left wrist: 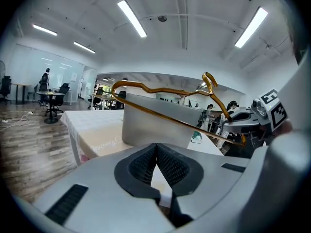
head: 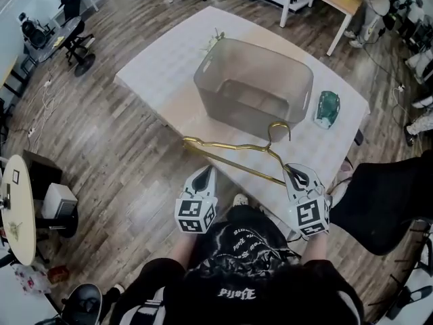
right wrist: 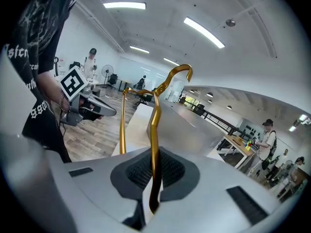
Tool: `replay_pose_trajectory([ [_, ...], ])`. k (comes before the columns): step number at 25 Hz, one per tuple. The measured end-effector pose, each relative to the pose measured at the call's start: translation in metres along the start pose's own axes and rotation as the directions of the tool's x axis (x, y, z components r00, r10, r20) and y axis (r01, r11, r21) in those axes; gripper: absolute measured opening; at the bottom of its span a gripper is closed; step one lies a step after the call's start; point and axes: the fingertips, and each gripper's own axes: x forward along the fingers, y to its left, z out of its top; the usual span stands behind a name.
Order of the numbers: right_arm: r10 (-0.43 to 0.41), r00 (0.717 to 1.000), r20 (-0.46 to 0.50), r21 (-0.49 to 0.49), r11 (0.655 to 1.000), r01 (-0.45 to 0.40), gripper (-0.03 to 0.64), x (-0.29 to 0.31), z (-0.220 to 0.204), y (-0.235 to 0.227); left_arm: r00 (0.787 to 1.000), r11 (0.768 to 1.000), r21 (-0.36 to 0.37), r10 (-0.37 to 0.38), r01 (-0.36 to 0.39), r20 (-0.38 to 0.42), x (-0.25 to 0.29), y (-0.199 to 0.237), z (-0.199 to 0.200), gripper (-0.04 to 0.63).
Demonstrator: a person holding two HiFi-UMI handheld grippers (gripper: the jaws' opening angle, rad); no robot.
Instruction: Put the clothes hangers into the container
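Hanger [right wrist: 155, 130] status: gold wire type, pinched in my right hand-held gripper [right wrist: 154, 165]. Jaws are clamped tight on the wire at one shoulder end, hook pointing up and away. Per head view it's held in the air just short of the container [head: 223, 93] near wall, hook close to the near-right corner, not inside yet. Left hand-held gripper [left wrist: 156, 147]: jaws closed tip to tip, nothing between them, on the near side of the container, off the hanger. Container is translucent grey and sits on a white counter [head: 159, 66]. Small green item [head: 327, 108] lies on the counter just right of the container.
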Motion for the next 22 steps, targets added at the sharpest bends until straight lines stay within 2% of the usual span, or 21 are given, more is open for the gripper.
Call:
replay_pose_trajectory([
  [5, 0.072, 0.996, 0.045, -0.001, 0.997, -0.072, 0.011, 0.018, 0.023, -0.025, 1.000, 1.000, 0.009, 0.021, -0.020, -0.006, 0.026, 0.009, 0.011, 0.020],
  [10, 0.055, 0.995, 0.085, -0.019, 0.998, -0.053, 0.010, 0.028, 0.043, -0.063, 0.999, 0.999, -0.002, 0.038, -0.038, 0.003, 0.047, 0.019, 0.023, 0.020],
  [17, 0.022, 0.994, 0.110, -0.123, 0.992, -0.008, 0.009, 0.039, 0.062, -0.130, 1.000, 1.000, 0.006, 0.015, -0.015, -0.021, 0.066, 0.016, 0.017, 0.020],
  [22, 0.005, 0.997, 0.079, -0.151, 0.988, 0.006, 0.009, 0.043, 0.070, -0.175, 0.999, 1.000, 0.000, 0.016, -0.016, -0.038, 0.069, 0.014, 0.009, 0.020],
])
